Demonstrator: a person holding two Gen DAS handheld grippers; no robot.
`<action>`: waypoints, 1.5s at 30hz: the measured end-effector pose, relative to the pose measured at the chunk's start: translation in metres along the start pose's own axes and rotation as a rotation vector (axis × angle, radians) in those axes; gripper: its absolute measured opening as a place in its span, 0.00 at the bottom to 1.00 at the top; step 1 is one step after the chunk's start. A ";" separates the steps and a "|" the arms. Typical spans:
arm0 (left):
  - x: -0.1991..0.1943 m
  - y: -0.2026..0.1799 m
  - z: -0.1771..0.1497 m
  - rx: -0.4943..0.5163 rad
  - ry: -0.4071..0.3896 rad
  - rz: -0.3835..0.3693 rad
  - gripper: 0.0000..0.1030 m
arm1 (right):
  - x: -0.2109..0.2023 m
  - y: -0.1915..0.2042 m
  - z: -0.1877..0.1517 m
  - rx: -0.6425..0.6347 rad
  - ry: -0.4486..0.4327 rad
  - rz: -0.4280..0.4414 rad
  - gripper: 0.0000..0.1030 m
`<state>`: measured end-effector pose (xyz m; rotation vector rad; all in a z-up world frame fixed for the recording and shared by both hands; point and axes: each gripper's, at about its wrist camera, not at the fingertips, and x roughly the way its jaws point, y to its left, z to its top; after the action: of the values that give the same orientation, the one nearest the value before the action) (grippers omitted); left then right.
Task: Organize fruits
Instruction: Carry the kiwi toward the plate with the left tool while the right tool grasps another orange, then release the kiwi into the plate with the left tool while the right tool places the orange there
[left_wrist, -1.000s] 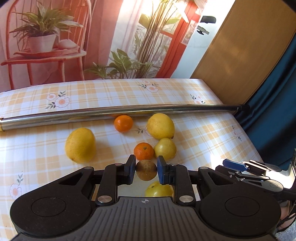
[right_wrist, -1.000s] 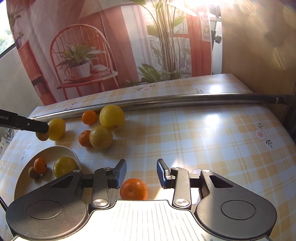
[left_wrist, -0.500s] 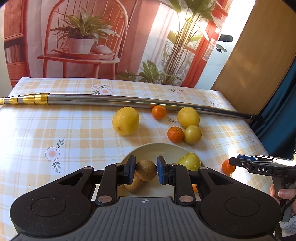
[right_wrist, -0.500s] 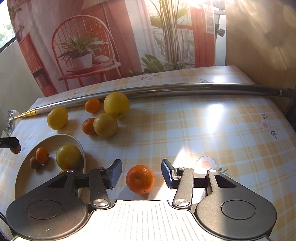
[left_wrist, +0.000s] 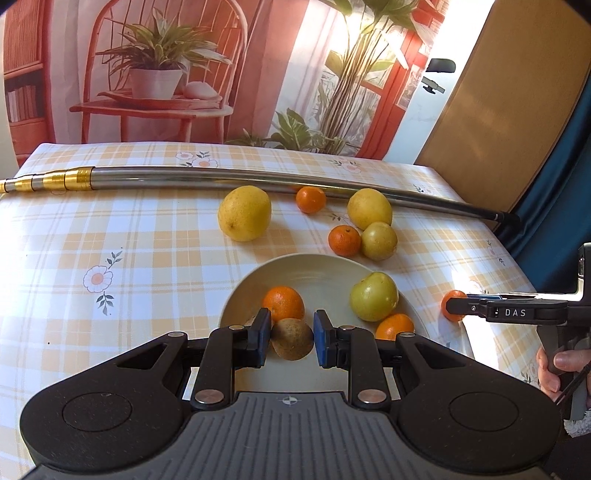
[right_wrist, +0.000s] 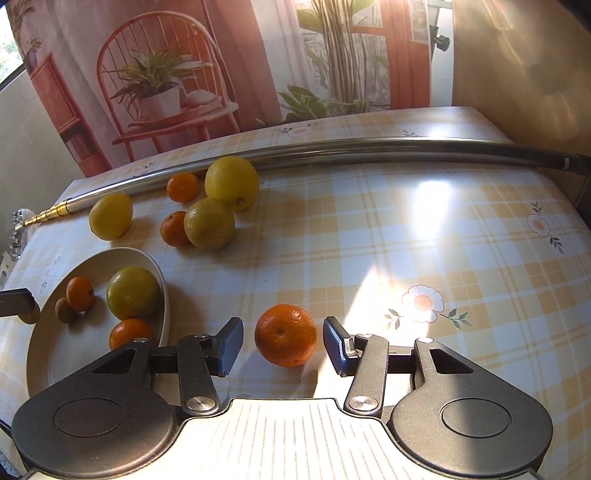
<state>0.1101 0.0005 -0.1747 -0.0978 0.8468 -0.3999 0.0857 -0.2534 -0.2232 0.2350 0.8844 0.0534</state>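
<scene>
My left gripper (left_wrist: 292, 336) is shut on a brown kiwi (left_wrist: 293, 339), low over the near part of the cream plate (left_wrist: 306, 259). On the plate lie a mandarin (left_wrist: 283, 303), a yellow-green apple (left_wrist: 373, 301) and a second mandarin (left_wrist: 394, 326). The right wrist view also shows a second kiwi (right_wrist: 65, 309) there. My right gripper (right_wrist: 282, 332) is open, with one finger on each side of a mandarin (right_wrist: 285, 334) that sits on the checked tablecloth right of the plate (right_wrist: 162, 291). Its pads do not touch the fruit.
Loose beyond the plate lie a big lemon (left_wrist: 244, 213), two mandarins (left_wrist: 311, 199) (left_wrist: 344, 240), another lemon (left_wrist: 369, 208) and a yellow-green fruit (left_wrist: 379, 240). A long metal pole (left_wrist: 221, 178) crosses the table behind them. A person's hand (left_wrist: 552, 373) holds the right gripper.
The left gripper has carried the kiwi back from the loose fruit and down over the plate. The right gripper has moved forward around the mandarin and opened wider.
</scene>
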 end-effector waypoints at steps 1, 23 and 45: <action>0.000 0.000 -0.002 -0.002 0.002 0.001 0.25 | 0.002 0.000 0.001 0.005 0.005 -0.001 0.44; 0.004 0.001 -0.015 0.022 0.037 0.021 0.25 | -0.022 0.049 0.016 -0.152 0.002 0.108 0.33; 0.011 0.001 -0.022 0.062 0.027 0.033 0.25 | -0.001 0.121 -0.006 -0.359 0.224 0.187 0.33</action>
<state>0.1002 -0.0010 -0.1976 -0.0207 0.8607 -0.3964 0.0863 -0.1346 -0.1991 -0.0263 1.0555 0.4155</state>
